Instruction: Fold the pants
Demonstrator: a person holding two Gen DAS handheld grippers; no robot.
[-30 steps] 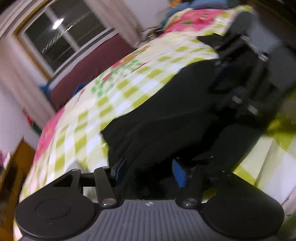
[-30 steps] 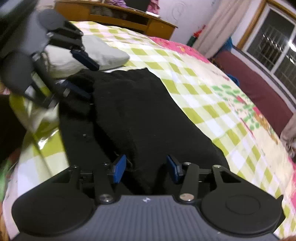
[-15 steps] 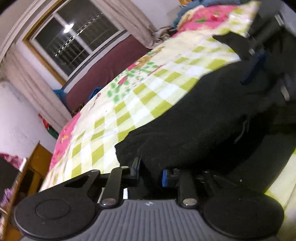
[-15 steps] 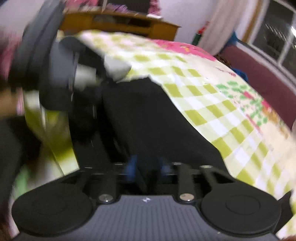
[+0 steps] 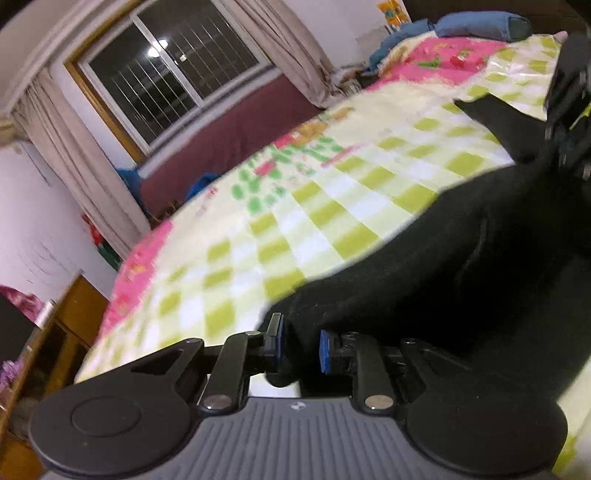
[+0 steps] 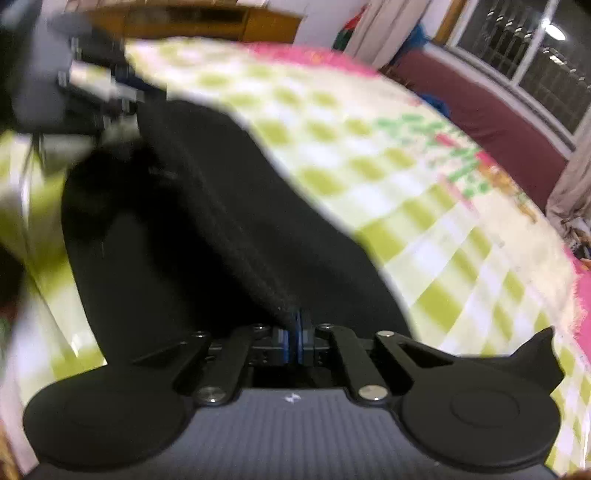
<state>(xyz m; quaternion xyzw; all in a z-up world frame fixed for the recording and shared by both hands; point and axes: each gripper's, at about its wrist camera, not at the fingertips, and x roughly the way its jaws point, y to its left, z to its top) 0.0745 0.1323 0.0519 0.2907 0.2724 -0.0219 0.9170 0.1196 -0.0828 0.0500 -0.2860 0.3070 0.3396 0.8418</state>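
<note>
The black pants (image 5: pixel 424 266) lie across the checked quilt (image 5: pixel 332 192), along the quilt's near edge, and both claws have hold of them. The left gripper (image 5: pixel 299 341) is clenched on a thick bunch of the cloth at one end: black fabric fills the gap between its blue pads (image 5: pixel 324 350), which is why the jaws stand a little apart rather than meeting. The right gripper (image 6: pixel 293 341) is pinched nearly flat at the other end, on the thin edge of a raised ridge of the pants (image 6: pixel 221 221) that runs away from its pads (image 6: pixel 283 343) toward the far gripper. Seen from the left wrist, the cloth rises off the quilt (image 6: pixel 406 166) and hangs as a taut dark sheet between the two grips, so an edge appears to be lifted evenly at both ends, probably to carry it over the rest of the garment and lay a fold. Holding at two well-separated points keeps that edge straight and stops the middle from sagging into a crease. In the right wrist view, blur hides how the far gripper grips. Beyond the quilt stand a window (image 5: pixel 177 70) with curtains (image 5: pixel 85 177) and a wooden cabinet (image 6: pixel 192 20).
</note>
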